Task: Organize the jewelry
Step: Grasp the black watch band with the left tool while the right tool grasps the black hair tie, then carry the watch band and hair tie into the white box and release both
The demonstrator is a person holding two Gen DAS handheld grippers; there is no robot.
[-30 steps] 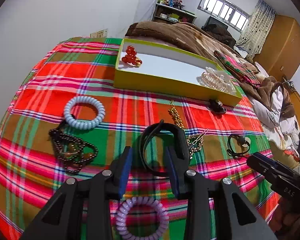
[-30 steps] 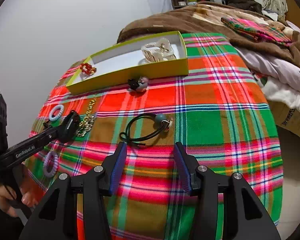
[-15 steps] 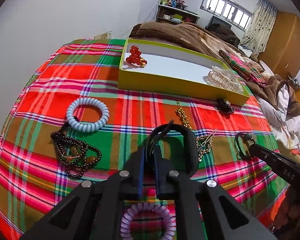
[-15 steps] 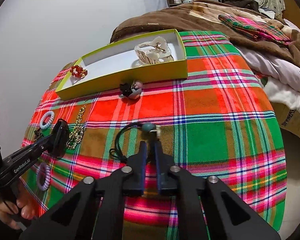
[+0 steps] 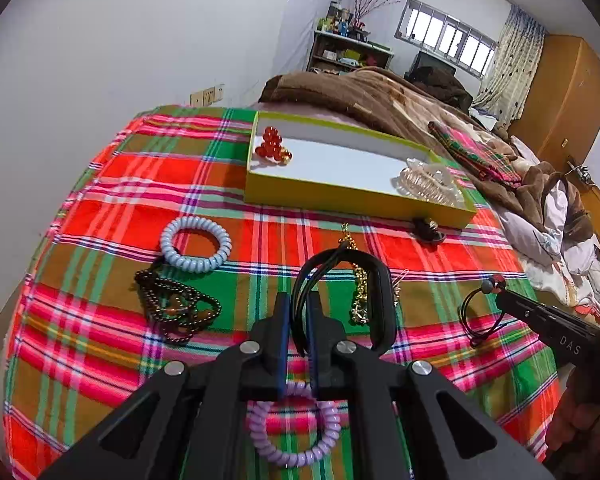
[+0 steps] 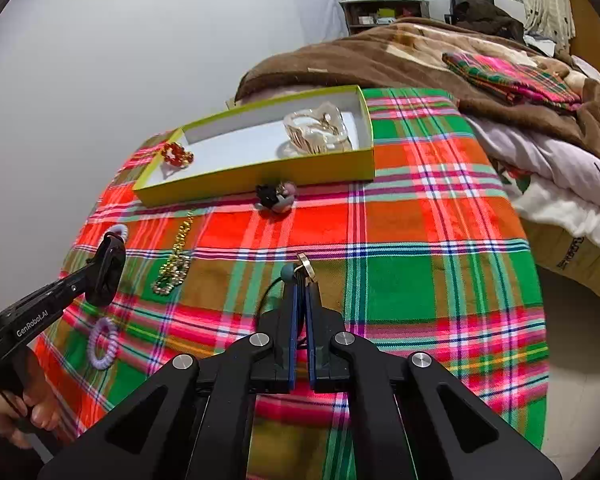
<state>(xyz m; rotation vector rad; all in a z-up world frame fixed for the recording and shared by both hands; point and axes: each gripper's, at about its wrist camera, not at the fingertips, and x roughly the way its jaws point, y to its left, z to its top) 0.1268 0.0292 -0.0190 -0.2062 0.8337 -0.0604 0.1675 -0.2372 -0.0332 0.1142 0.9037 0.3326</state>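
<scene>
At the centre of each wrist view, the left gripper (image 5: 298,312) pinches a wide glossy black plastic headband (image 5: 382,300), while the right gripper (image 6: 300,292) clamps a thin black elastic hair tie with a teal bead (image 6: 288,271).

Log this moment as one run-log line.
left claw: shut on black headband | right claw: shut on black hair tie | yellow tray: red beads, clear clip

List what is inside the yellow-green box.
Inside the yellow-green box: a red bead bracelet at one end and a clear hair claw clip at the other, white floor between. The near wall hides the strip just behind it.
</scene>
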